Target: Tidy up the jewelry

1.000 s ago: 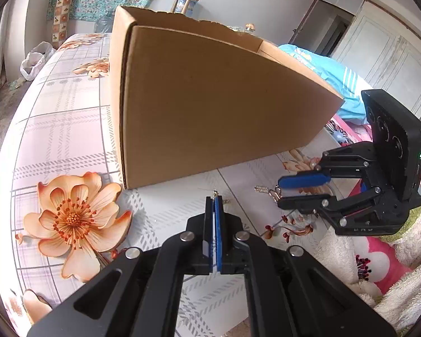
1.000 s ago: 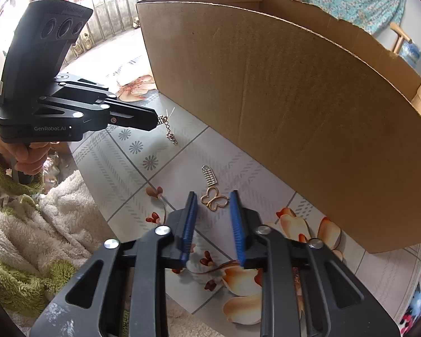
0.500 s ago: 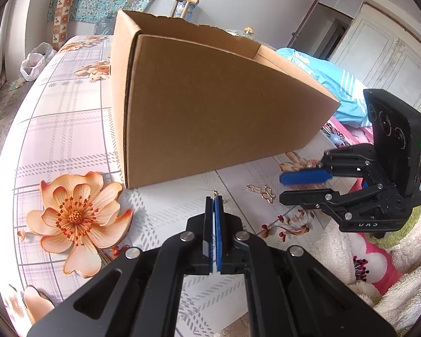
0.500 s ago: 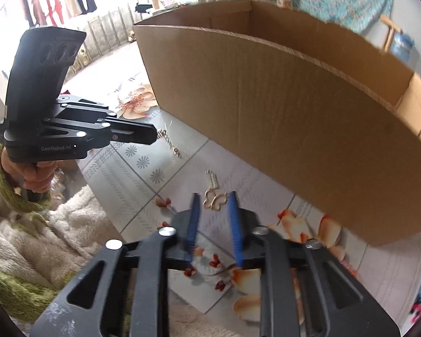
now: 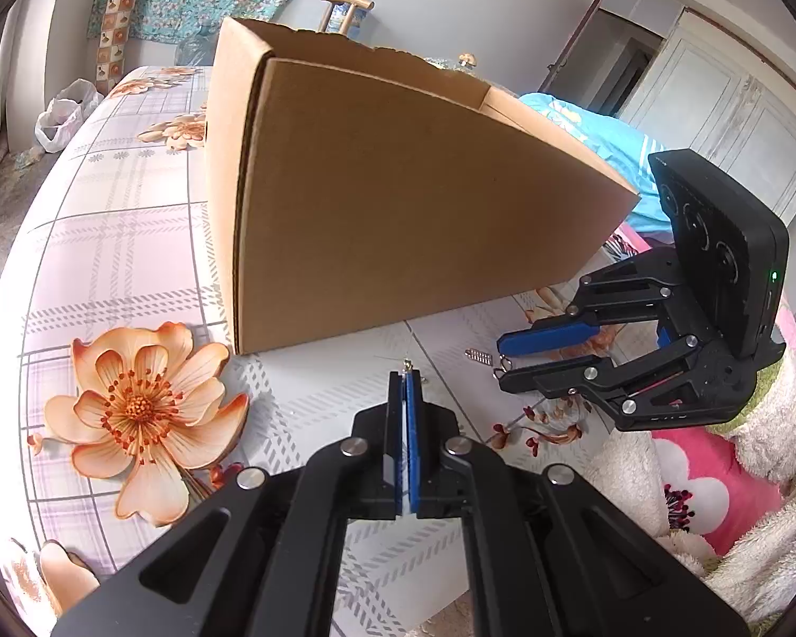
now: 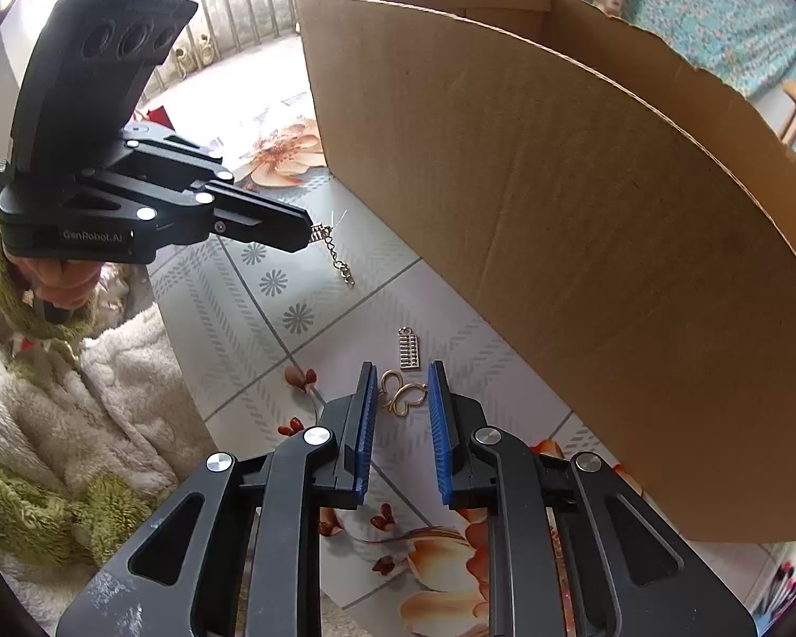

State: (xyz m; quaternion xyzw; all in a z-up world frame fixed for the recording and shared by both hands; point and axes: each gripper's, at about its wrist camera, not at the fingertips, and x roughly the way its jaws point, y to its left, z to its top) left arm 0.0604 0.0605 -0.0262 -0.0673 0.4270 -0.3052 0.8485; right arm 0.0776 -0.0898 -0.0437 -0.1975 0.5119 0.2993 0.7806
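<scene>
My left gripper (image 5: 404, 374) is shut on a small chain earring (image 6: 337, 260), which dangles from its tip (image 6: 305, 231) above the table. My right gripper (image 6: 400, 382) is open, its fingers on either side of a gold butterfly-shaped piece (image 6: 400, 398) lying on the tablecloth. A small silver abacus charm (image 6: 408, 350) lies just beyond it. In the left wrist view the right gripper (image 5: 501, 358) hovers over these pieces, with the charm (image 5: 477, 355) showing beside its tip. A large open cardboard box (image 5: 398, 223) stands behind the jewelry.
The floral tablecloth (image 5: 132, 265) covers the table. A fluffy white and green sleeve (image 6: 53, 398) holds the left gripper. A pink floral blanket (image 5: 716, 478) lies at the right. The box wall (image 6: 583, 239) stands close on the right of my right gripper.
Both grippers have risen a little, so more of the box's open top shows. The right gripper stays open around the butterfly piece. The left gripper still holds the chain earring.
</scene>
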